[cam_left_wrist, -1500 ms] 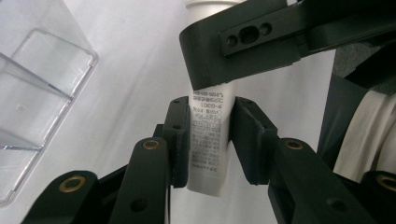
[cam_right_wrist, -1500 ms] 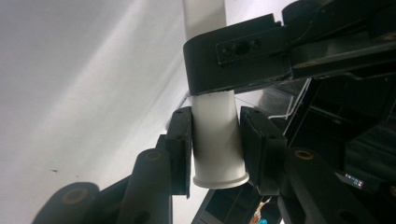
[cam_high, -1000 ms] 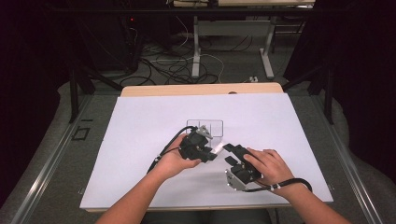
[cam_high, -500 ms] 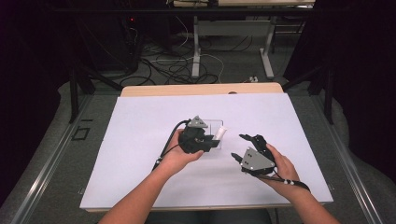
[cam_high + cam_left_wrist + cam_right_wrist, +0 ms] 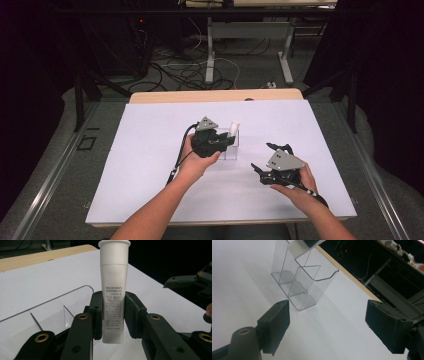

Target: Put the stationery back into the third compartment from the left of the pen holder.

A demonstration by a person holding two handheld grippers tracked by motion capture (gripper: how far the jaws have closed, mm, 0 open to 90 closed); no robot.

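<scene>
Your left gripper is clamped on a white tube, right over the clear acrylic organizer in the high view; your right gripper sits well apart, jaws wide with nothing between them, having just been opening. Left gripper view: pads squeeze the tube upright, cap end up, organizer just beside. Right gripper view: organizer ahead of your spread jaws.

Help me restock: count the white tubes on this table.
1. The white tube is clamped upright in the left gripper, above the clear organizer. None lies elsewhere on the white table.
</scene>
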